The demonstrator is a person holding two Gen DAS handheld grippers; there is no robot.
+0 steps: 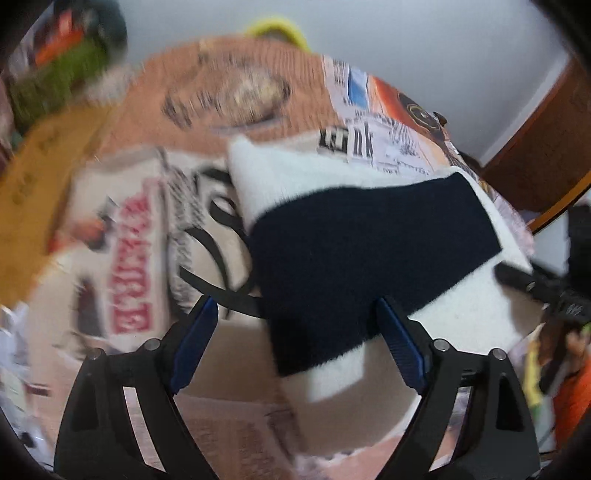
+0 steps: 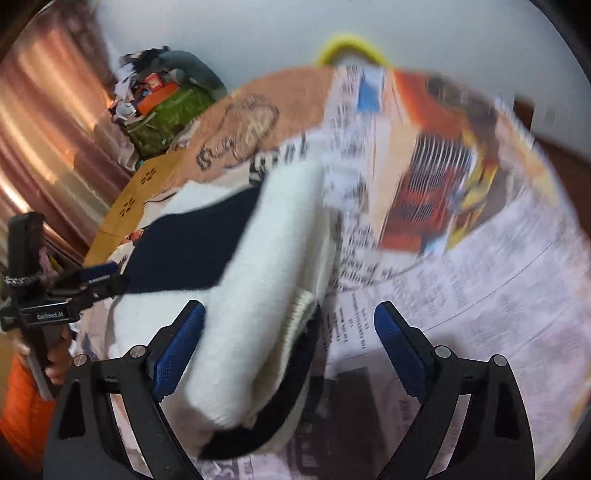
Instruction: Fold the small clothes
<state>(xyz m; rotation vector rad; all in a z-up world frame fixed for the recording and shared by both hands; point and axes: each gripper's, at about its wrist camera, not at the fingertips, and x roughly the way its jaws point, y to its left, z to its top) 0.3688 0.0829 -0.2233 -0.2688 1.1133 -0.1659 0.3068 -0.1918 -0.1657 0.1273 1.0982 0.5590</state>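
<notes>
Nearest in the left wrist view, the left gripper (image 1: 295,343) has its blue-padded fingers (image 1: 194,343) spread wide with nothing between them; the near corner of the sweater (image 1: 369,251), white with a broad dark navy band, lies just ahead of and between the tips. The sweater rests folded on a surface covered with newspaper (image 1: 140,258).

In the right wrist view, the right gripper (image 2: 288,347) is likewise wide apart and grips nothing. A folded white part of the sweater (image 2: 266,295) with a ribbed edge lies between its fingers, close to the left one.

Farther off, a green bag (image 2: 166,118) stands at the surface's far edge beside a copper-coloured curtain (image 2: 48,122), with a pale wall (image 2: 295,29) behind.
</notes>
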